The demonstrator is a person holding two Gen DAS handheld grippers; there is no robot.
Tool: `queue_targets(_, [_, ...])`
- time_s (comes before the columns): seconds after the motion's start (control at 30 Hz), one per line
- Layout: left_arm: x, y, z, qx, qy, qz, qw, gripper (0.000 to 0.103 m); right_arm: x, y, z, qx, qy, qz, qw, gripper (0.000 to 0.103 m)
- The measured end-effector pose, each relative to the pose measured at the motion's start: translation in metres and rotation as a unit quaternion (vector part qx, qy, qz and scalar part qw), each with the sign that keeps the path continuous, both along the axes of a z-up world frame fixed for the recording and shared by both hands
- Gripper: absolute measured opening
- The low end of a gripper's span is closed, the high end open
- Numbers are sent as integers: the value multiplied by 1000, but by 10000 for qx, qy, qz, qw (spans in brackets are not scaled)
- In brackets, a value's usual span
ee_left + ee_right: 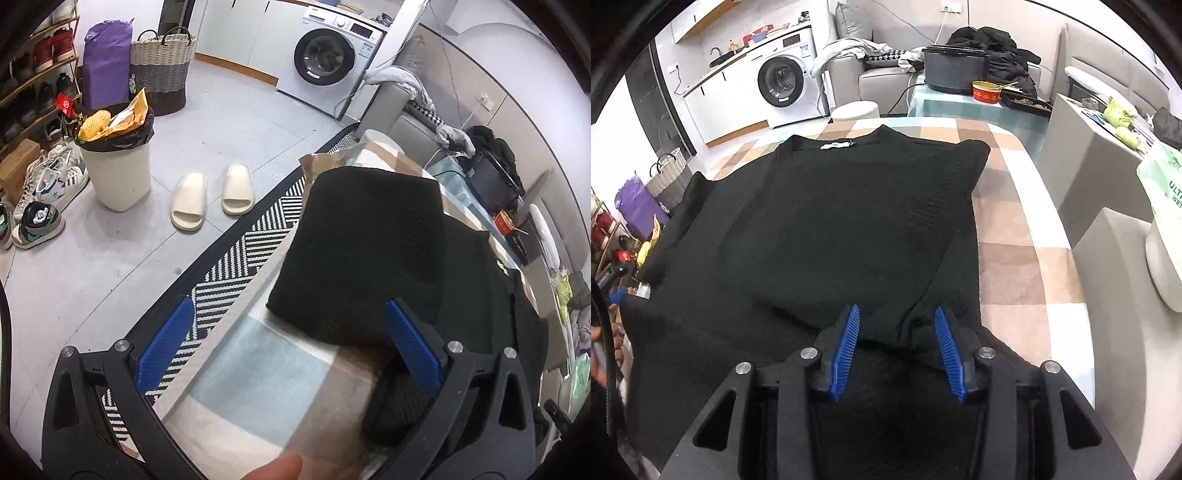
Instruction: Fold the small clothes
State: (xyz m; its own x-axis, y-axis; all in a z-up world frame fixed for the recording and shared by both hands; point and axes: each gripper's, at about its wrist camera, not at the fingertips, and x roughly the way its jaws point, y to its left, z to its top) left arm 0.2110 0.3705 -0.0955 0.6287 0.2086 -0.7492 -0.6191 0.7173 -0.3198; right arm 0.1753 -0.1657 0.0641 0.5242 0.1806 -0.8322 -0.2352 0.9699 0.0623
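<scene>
Black sweater (827, 229) lies collar-away ahead of your right gripper (897, 345), half-open astride hem fold; left gripper (288, 341) wide, empty, beside folded sleeve edge.

Both the left gripper (288, 328) and the right gripper (897, 332) have matte black plastic frames with triangular cut-outs, round silver screws at the pivots, and ribbed blue finger pads (168, 343) at frame bottom.
</scene>
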Motion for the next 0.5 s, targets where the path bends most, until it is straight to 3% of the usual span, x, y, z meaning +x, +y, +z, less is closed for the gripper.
queue_targets(0.2, [25, 13, -15, 10, 101, -115, 9999, 75, -4, -6, 4, 114, -13, 13, 9999, 44])
queue_targets(0.37, [40, 12, -20, 300, 182, -293, 9990, 27, -6, -12, 7, 283, -38, -49, 9996, 44])
queue_targets(0.47, [39, 3, -16, 542, 200, -227, 9981, 7, -8, -14, 10, 331, -72, -60, 9994, 44])
queue_targets(0.5, [37, 1, -14, 570, 172, -214, 9980, 6, -9, -14, 11, 324, -88, -60, 9994, 44])
